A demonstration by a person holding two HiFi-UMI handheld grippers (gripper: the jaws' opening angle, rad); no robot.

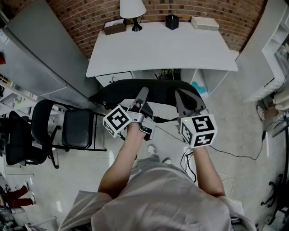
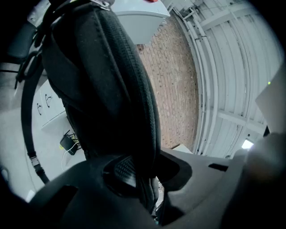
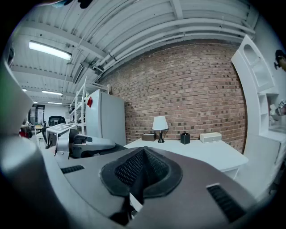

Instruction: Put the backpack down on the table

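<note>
The black backpack (image 1: pixel 156 91) hangs level between my two grippers, in front of the white table (image 1: pixel 162 52) and below its top. My left gripper (image 1: pixel 142 98) is shut on the bag's left part. In the left gripper view the padded black backpack (image 2: pixel 107 80) fills the frame, and the left gripper (image 2: pixel 144 175) pinches its edge. My right gripper (image 1: pixel 186 102) lies on the bag's right end. In the right gripper view the right gripper (image 3: pixel 141 173) has its pads pressed together, and what they pinch is thin and barely shows. The white table (image 3: pixel 201 154) stands ahead.
On the table's far edge stand a lamp (image 1: pixel 132 12), a brown box (image 1: pixel 114 28), a black cup (image 1: pixel 171 21) and a white box (image 1: pixel 204 23). A black chair (image 1: pixel 67 128) stands to the left, a grey cabinet (image 1: pixel 40 58) behind it, and white shelving (image 1: pixel 271 49) to the right. Cables (image 1: pixel 187 158) lie on the floor.
</note>
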